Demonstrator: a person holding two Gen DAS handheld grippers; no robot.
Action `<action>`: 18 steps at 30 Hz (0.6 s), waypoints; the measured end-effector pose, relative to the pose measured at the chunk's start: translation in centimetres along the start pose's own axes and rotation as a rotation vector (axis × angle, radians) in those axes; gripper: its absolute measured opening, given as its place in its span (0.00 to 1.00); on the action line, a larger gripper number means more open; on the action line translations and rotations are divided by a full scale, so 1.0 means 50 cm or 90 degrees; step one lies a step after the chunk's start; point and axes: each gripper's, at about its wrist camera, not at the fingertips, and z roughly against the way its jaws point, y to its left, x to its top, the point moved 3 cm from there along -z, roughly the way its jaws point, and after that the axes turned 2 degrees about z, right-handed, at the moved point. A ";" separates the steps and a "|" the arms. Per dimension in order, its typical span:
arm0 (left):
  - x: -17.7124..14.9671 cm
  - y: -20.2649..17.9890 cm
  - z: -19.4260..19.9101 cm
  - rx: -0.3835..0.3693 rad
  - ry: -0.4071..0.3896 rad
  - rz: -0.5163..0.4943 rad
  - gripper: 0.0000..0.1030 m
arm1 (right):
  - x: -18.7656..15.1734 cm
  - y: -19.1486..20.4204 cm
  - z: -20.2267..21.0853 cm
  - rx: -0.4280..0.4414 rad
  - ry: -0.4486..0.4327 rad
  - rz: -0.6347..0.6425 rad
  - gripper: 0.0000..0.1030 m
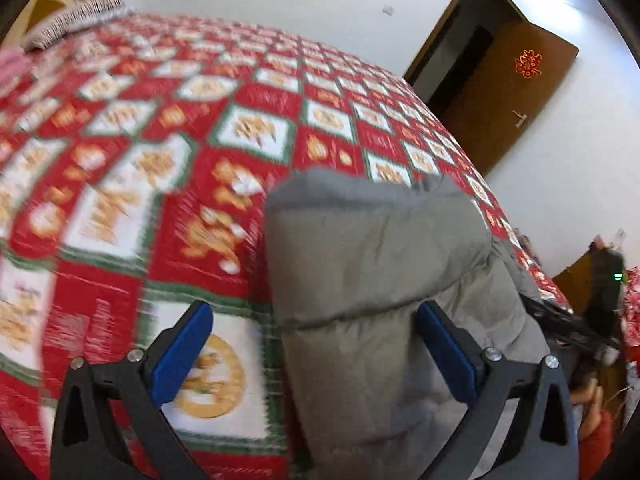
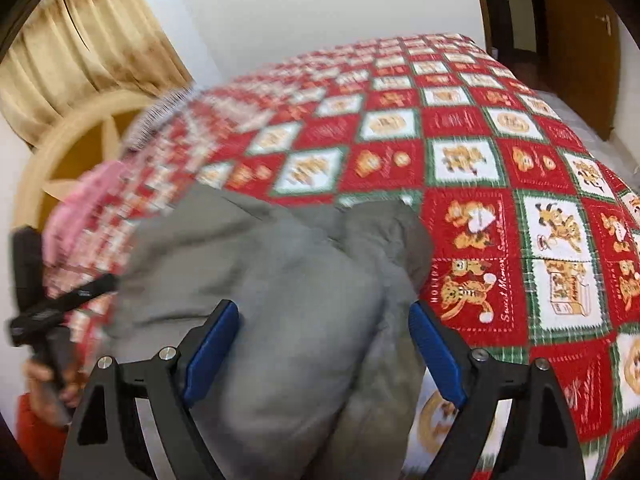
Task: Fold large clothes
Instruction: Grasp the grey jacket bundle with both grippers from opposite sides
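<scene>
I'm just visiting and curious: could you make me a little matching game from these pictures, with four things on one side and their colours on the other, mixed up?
Things:
1. padded jacket
2. curtain
3. door
4. gripper pads

Colours:
A. blue
B. dark brown
C. grey
D. golden tan

Pairs: 1-C, 2-D, 3-B, 4-A

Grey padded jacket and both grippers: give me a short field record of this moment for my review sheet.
garment: grey padded jacket, bunched, lying on the bed
surface: red patchwork bedspread
left gripper: open, pads clear of the jacket
right gripper: open, jacket between the pads, not pinched
background: brown door, tan curtain
image quality: motion blur in both views
</scene>
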 end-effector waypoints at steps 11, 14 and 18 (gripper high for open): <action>-0.011 -0.054 -0.094 -0.038 0.007 -0.083 1.00 | -0.020 -0.022 -0.082 0.056 0.008 0.004 0.91; -0.009 -0.067 -0.103 -0.025 0.006 -0.112 1.00 | -0.021 -0.003 -0.089 0.043 0.005 0.029 0.91; -0.009 -0.079 -0.104 -0.030 0.005 -0.129 0.93 | -0.018 0.016 -0.100 0.035 0.003 0.043 0.91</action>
